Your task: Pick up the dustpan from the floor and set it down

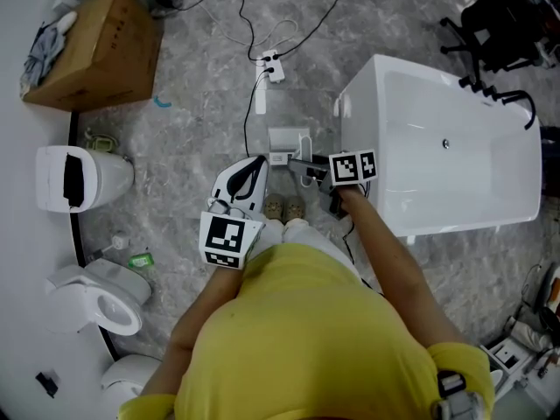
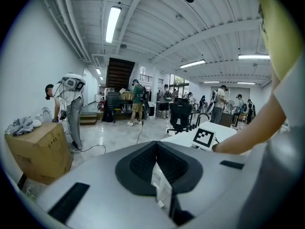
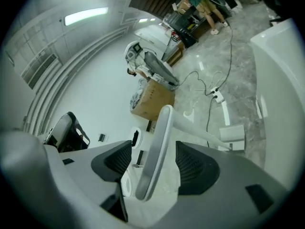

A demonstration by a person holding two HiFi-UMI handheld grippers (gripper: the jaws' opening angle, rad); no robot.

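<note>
While the one dustpan (image 1: 289, 140) sits on the floor just beside the left end of the single white bathtub (image 1: 455, 147), its long pale handle (image 3: 159, 137) rises between the jaws of the right gripper (image 3: 151, 162). These jaws stand spread, with a gap on either side of the handle (neither pad presses on it). The left gripper (image 2: 157, 168) hangs near it above the floor (image 1: 201, 103), its jaws pressed together on nothing. Along the floor's left edge stand two whole toilets, one with its lid down (image 1: 83, 178) and one with its lid up (image 1: 98, 297). One cardboard box (image 1: 101, 49), a grey cloth on it, sits at the top-left corner. One white power strip (image 1: 270, 65) lies beyond the dustpan.
</note>
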